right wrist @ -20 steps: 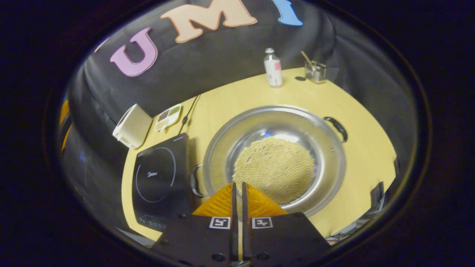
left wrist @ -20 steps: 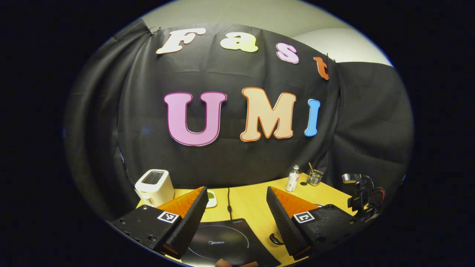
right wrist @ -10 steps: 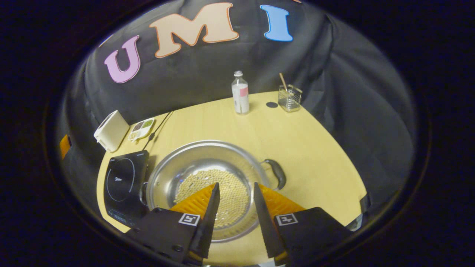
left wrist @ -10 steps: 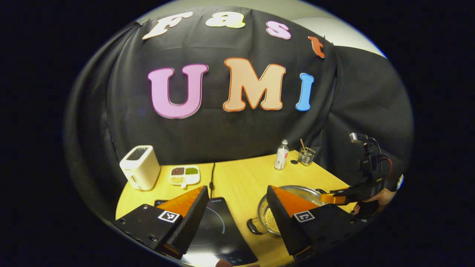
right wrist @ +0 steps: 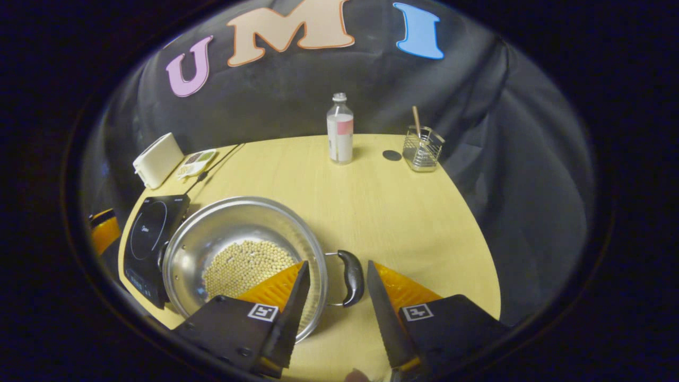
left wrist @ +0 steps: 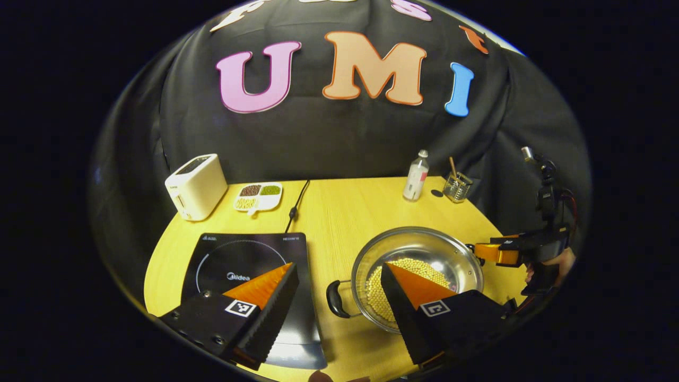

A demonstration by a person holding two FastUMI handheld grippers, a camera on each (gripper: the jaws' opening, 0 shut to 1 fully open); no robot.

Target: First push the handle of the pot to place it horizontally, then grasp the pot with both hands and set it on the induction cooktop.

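Pot (left wrist: 456, 257): polished shiny metal, glossy black plastic handles (right wrist: 353, 278); induction cooktop (left wrist: 238, 265): smooth glossy black glass; desk (right wrist: 382, 212): matt pale wood grain; toaster (left wrist: 195, 185): smooth cream plastic; tool fingers (left wrist: 278, 313): ribbed matt black.

**Black gripper bodies, orange wedge fingers**

The left gripper (left wrist: 337, 297) has two orange wedge fingers with black ribbed inner faces, set on black blocks. Each block carries a white square tag with a black pattern, and round screws. The right gripper (right wrist: 333, 297) is built alike. Seen from the side, it bears a black post and red cable.
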